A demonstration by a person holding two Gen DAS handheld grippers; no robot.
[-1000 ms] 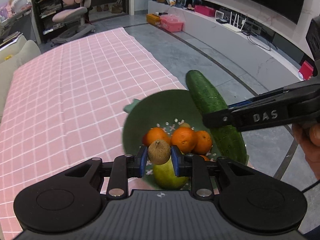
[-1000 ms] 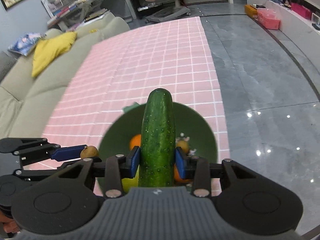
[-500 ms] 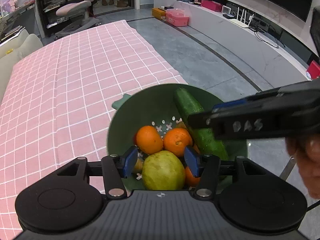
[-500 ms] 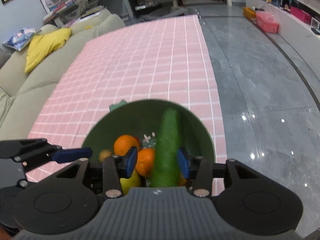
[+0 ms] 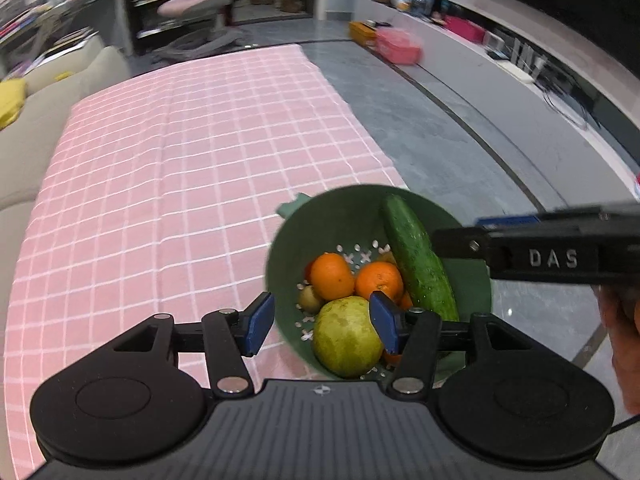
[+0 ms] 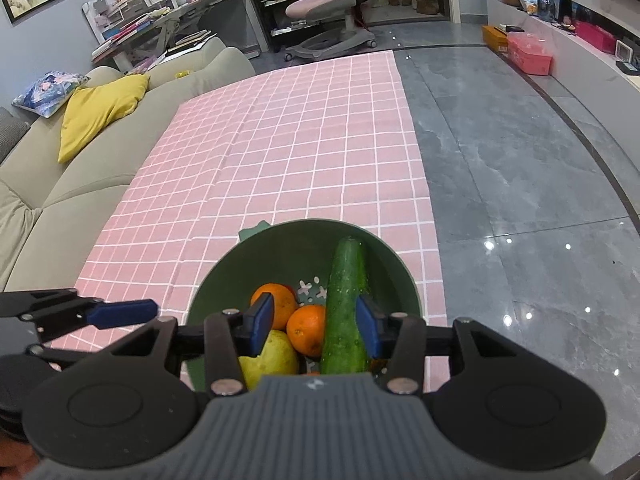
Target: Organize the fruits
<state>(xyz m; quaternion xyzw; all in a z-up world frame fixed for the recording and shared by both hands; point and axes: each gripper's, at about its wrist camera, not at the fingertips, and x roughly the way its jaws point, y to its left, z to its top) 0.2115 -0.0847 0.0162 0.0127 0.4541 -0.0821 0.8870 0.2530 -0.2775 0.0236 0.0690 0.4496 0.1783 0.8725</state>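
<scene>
A green colander bowl (image 5: 340, 212) stands at the near right corner of the pink checked tablecloth (image 5: 180, 168). In it lie a cucumber (image 5: 416, 260), two oranges (image 5: 332, 276), a green pear (image 5: 346, 342) and a small brown kiwi (image 5: 310, 299). My left gripper (image 5: 322, 322) is open and empty above the bowl's near left rim. My right gripper (image 6: 316, 322) is open and empty above the bowl (image 6: 280, 248), with the cucumber (image 6: 346, 304) lying loose below it. The right gripper's finger (image 5: 540, 254) crosses the left wrist view.
A beige sofa (image 6: 60, 184) with a yellow cushion (image 6: 100, 108) runs along the table's left side. Grey tiled floor (image 6: 520, 180) lies right of the table edge. A pink chair (image 6: 324, 4) and a low media shelf (image 5: 500, 72) stand farther off.
The left gripper let the kiwi go into the bowl and opened. The right gripper let the cucumber go into the bowl and opened. Both have drawn back a little.
</scene>
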